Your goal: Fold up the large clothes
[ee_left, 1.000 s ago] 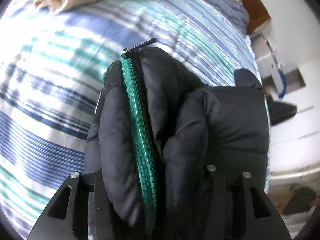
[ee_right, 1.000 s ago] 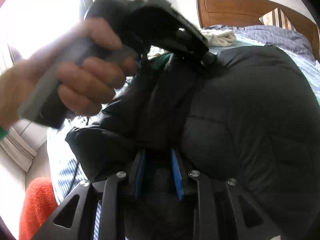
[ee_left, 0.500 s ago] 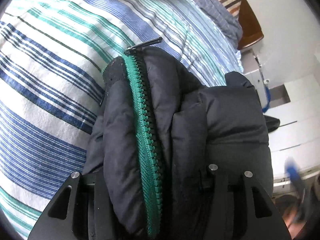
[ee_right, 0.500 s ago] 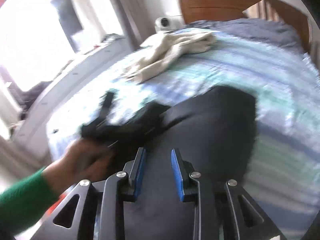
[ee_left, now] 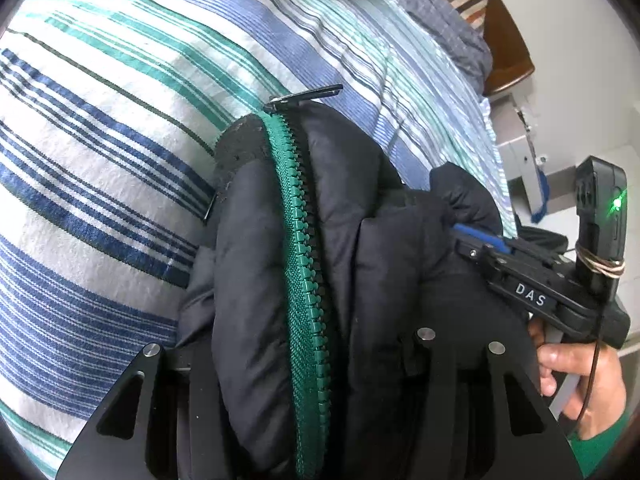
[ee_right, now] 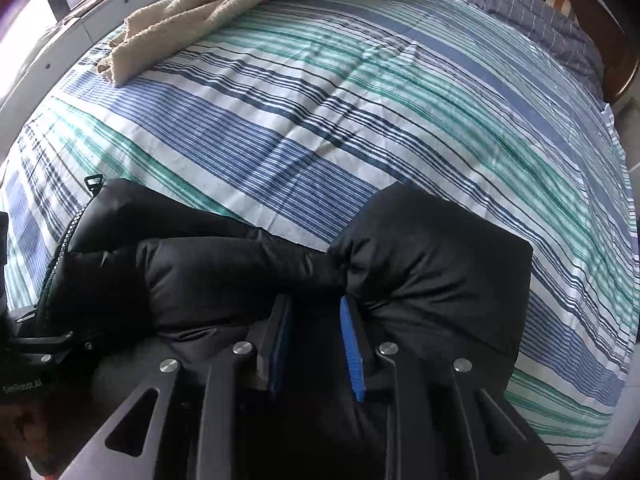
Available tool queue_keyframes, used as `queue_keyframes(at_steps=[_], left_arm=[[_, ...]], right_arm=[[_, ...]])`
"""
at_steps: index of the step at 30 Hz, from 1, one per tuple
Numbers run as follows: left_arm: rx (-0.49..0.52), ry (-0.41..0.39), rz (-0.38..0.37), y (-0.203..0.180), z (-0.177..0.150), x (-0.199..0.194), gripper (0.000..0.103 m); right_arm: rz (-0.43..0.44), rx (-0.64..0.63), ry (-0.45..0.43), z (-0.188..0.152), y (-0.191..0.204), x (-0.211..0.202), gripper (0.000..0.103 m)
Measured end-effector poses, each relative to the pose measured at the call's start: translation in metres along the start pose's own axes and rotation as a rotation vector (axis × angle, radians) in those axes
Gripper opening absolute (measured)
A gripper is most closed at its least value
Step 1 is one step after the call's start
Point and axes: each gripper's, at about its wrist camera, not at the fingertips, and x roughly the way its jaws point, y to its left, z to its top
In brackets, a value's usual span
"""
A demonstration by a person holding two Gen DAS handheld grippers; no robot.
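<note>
A black puffer jacket with a green zipper is bunched over the striped bed sheet. My left gripper is shut on a thick fold of the jacket by the zipper; its fingertips are buried in the cloth. My right gripper is shut on the jacket further along the same edge, with its blue pads pressed into the fabric. The right gripper also shows in the left wrist view, held by a hand. The left gripper shows at the left edge of the right wrist view.
A cream fleece garment lies at the far side of the bed. A wooden headboard and a blue-grey pillow are at the far right. White furniture runs along the left. A bedside unit stands beyond the bed.
My right gripper has swung down to the jacket edge, level with the left one, and the jacket has dropped low over the sheet. The left gripper keeps its hold.
</note>
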Motion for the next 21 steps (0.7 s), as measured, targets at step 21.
queue_keyframes(at_steps=[21], left_arm=[[0.048, -0.017, 0.07, -0.018, -0.012, -0.003, 0.053]], right_arm=[[0.16, -0.029, -0.131, -0.124, 0.019, -0.051, 0.025]])
